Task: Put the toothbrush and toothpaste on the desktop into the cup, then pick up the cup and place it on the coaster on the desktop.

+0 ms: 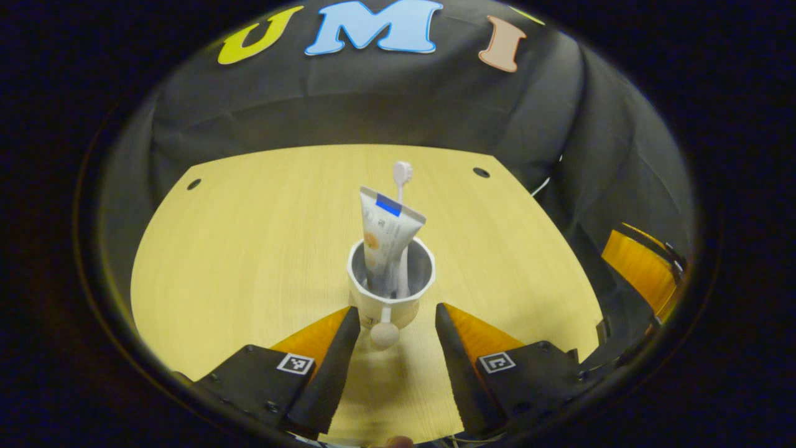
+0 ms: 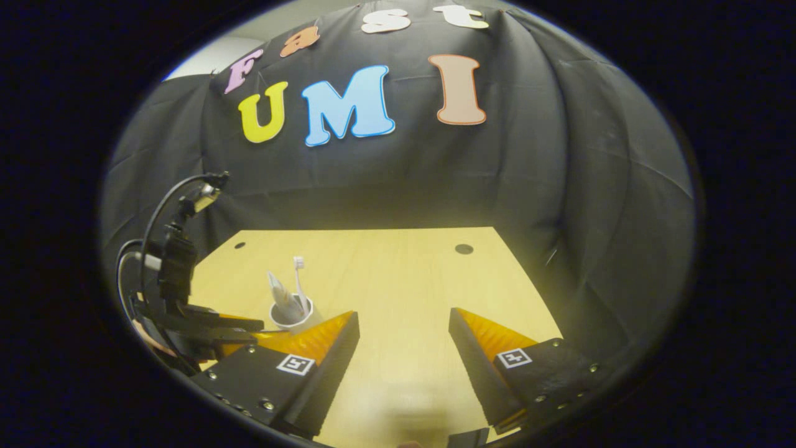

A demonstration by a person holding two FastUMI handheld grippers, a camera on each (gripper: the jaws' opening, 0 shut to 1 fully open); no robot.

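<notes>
Standing near the middle of the desk (image 1: pixel 249 249), well clear of its edges, the cup (image 1: pixel 390 292) already holds the toothpaste (image 1: pixel 387 239) tube and the toothbrush (image 1: pixel 402 186), both leaning upright above the rim. It looks like a light plastic cup with a smooth, possibly slippery wall and a small knobbed handle facing the left gripper (image 1: pixel 397 323). That load probably makes it top-heavy, so a squeeze across the lower body, below the rim, seems the safest hold. The left gripper's fingers are spread wide just in front of the cup, holding nothing. The right gripper (image 2: pixel 403 330) is likewise wide open and empty over bare desk. I cannot make out the coaster.
</notes>
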